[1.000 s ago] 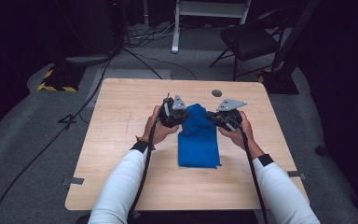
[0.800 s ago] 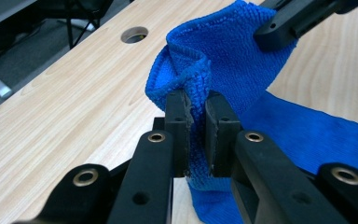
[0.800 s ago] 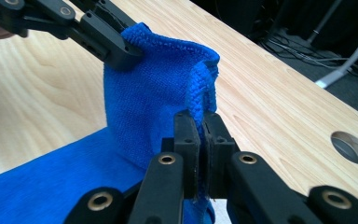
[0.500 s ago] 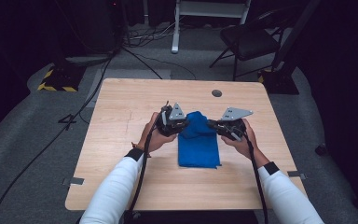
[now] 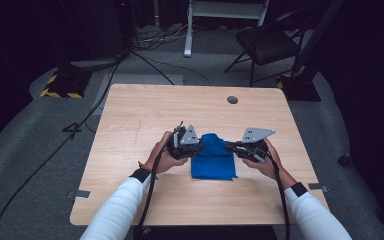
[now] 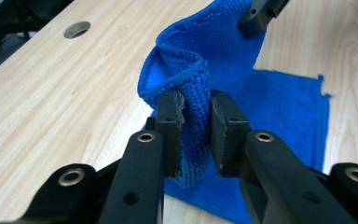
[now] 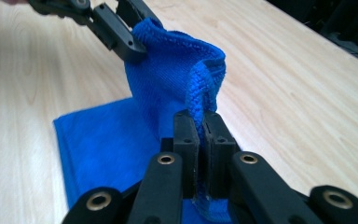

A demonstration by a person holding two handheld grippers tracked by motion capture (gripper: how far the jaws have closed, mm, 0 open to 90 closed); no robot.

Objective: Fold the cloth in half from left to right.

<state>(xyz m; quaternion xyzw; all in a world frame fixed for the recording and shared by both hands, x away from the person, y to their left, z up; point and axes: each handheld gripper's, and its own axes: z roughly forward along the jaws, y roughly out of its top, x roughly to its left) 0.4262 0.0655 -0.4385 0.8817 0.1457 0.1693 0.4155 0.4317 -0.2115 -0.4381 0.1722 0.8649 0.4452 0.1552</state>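
Note:
A blue cloth (image 5: 214, 160) lies in the middle of the wooden table (image 5: 145, 115), its far edge lifted and folded toward the person. My left gripper (image 5: 199, 145) holds that edge's left corner. In the left gripper view a thick fold of the blue cloth (image 6: 193, 84) fills the gap of the left gripper (image 6: 196, 126); its jaws have just been opening, and both pads still touch the fold. My right gripper (image 5: 228, 146) pinches the right corner. In the right gripper view the right gripper (image 7: 201, 140) is shut tight on the blue cloth (image 7: 168, 79).
A round cable hole (image 5: 232, 99) sits near the table's far edge. Beyond the table stand a black chair (image 5: 267, 42) and a white stand (image 5: 187, 30), with cables on the grey floor. Bare wood lies on both sides of the cloth.
Both hands have come toward the person and a little lower, carrying the cloth's raised edge with them. The flat part of the cloth looks shorter now.

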